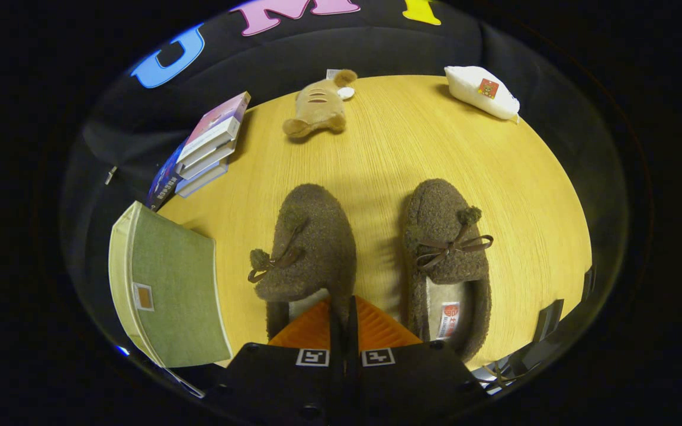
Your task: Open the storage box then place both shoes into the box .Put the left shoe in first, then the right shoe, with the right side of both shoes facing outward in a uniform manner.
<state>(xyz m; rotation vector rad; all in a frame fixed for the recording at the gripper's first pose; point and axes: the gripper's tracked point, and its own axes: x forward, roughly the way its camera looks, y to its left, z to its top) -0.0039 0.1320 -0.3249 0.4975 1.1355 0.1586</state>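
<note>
Two brown fuzzy slippers with bows lie side by side on the round wooden table (388, 148), toes pointing away from me. The left shoe (308, 248) is just ahead of my fingers, which cover its heel. The right shoe (444, 248) lies to the right of them, its pale lining and label showing. My gripper (341, 310) is shut, its pads pressed together over the left shoe's heel opening, and I see nothing held between them. The green fabric storage box (169, 290) stands to the left of the left shoe, its lid down.
A stack of books (208, 148) lies beyond the box at the table's left edge. A tan plush toy (317, 106) sits at the far side, and a white pouch (483, 92) at the far right. Bare wood lies between the shoes and these.
</note>
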